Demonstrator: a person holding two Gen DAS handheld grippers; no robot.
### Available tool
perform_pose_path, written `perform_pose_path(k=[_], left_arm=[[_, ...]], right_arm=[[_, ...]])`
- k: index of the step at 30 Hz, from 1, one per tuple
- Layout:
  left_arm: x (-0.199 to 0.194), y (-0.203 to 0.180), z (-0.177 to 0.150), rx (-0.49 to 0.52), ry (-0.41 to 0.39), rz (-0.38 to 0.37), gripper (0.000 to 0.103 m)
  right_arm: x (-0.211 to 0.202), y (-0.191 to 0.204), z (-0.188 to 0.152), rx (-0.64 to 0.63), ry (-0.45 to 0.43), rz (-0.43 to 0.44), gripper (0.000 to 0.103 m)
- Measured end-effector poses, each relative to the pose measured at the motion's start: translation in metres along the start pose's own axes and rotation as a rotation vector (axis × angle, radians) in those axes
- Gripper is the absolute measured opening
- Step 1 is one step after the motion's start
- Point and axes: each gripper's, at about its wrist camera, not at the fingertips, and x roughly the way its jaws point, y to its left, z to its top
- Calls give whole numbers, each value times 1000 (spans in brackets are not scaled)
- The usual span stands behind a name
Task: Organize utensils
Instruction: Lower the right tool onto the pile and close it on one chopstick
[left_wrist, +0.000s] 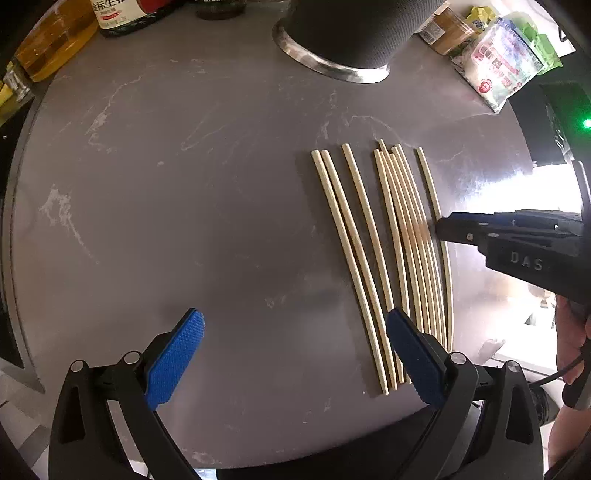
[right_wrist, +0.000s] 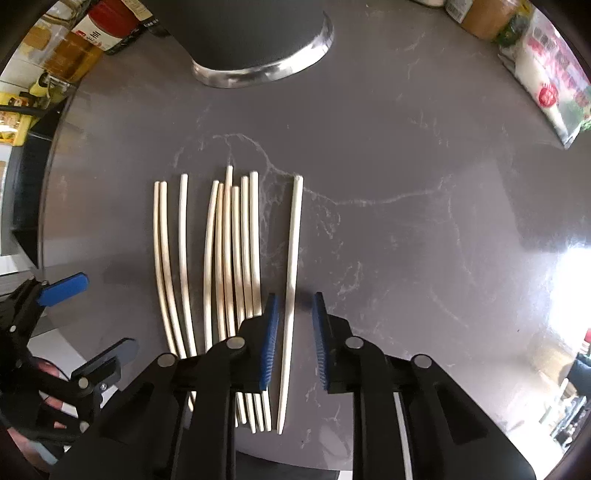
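Observation:
Several pale wooden chopsticks (left_wrist: 391, 236) lie side by side on the grey marbled counter (left_wrist: 184, 184), also in the right wrist view (right_wrist: 229, 251). One single chopstick (right_wrist: 291, 280) lies apart at the right of the group. My right gripper (right_wrist: 294, 332) is low over it, jaws partly open with the chopstick between the blue pads, not clamped. It shows in the left wrist view (left_wrist: 441, 230) from the side. My left gripper (left_wrist: 295, 354) is wide open and empty; its right pad (left_wrist: 410, 350) overlaps the near ends of the chopsticks.
A black cylinder with a steel base rim (left_wrist: 332, 70) stands at the back of the counter (right_wrist: 406, 147). Sauce bottles (left_wrist: 122, 14) and an oil bottle (left_wrist: 51, 48) stand back left. Snack packets (left_wrist: 502, 66) lie back right.

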Motion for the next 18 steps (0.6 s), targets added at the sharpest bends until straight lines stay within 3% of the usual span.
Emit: perform_pose_path(k=[3, 7, 12, 18], left_arm=[[-2, 4, 0, -4, -13, -16, 96], [-2, 11, 0, -27, -6, -58, 96], [2, 10, 1, -64, 6, -68, 95], [-5, 8, -4, -128, 13, -82, 83]], right_arm=[[1, 5, 1, -3, 4, -51, 7], [4, 16, 2, -23, 13, -79, 7], [-2, -1, 2, 10, 20, -22, 5], [-27, -18, -19, -17, -30, 112, 5]])
